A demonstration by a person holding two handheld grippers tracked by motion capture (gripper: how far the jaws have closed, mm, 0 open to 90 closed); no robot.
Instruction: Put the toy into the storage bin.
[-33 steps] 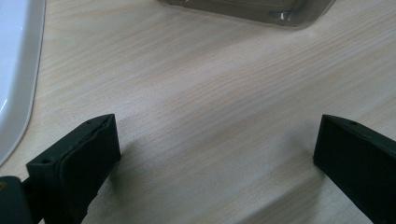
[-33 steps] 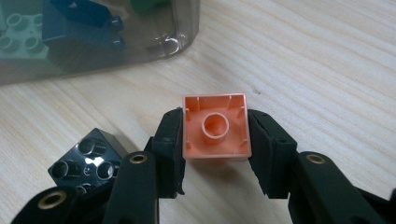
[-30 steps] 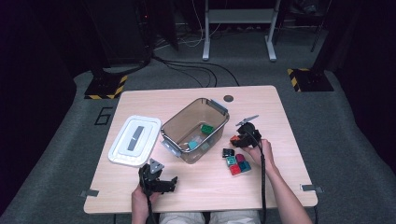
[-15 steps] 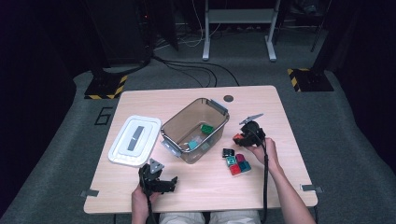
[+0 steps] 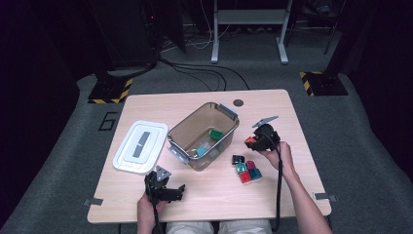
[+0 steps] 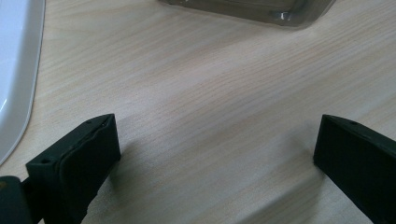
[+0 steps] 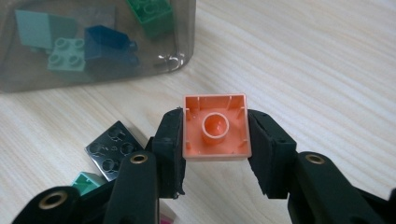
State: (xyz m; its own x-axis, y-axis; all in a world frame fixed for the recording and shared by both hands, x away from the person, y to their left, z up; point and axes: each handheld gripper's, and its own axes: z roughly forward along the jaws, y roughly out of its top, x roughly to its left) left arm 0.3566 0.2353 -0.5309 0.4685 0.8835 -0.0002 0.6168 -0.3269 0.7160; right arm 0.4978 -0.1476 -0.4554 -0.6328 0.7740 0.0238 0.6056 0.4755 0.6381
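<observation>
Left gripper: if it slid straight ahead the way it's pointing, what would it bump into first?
Probably the clear plastic bin. The left gripper has open fingers over bare table, and the bin's base lies straight ahead; the white lid sits off to one side.
</observation>
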